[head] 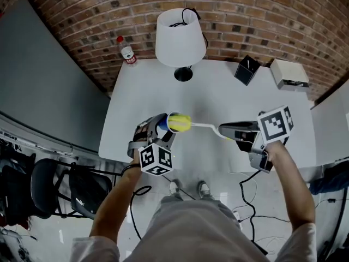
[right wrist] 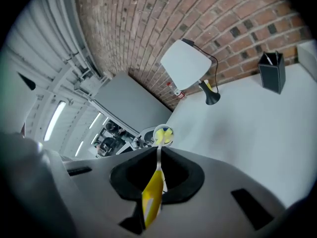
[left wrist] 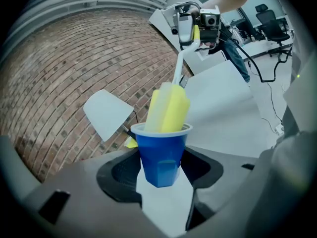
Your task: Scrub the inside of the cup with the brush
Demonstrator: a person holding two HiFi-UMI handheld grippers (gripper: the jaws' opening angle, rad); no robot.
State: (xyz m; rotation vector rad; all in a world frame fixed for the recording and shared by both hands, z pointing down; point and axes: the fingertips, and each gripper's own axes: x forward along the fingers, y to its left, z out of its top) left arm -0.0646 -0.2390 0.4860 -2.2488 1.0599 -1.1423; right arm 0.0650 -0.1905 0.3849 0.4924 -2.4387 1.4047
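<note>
Scrubbing looks under way: left gripper (head: 159,129) clamped on cup (left wrist: 161,155), right gripper (head: 224,130) clamped on brush (left wrist: 170,108), head inside cup.

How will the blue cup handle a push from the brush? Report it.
The blue cup looks like thin plastic, probably light and easily crushed. Its smooth taper may slip. The brush's sponge head fills its mouth, so pushing could dislodge it.

The table's (head: 218,100) far edge is blocked by a bottle (head: 126,50), lamp (head: 181,37), black box (head: 247,70) and white box (head: 289,73). Its middle is left free.
</note>
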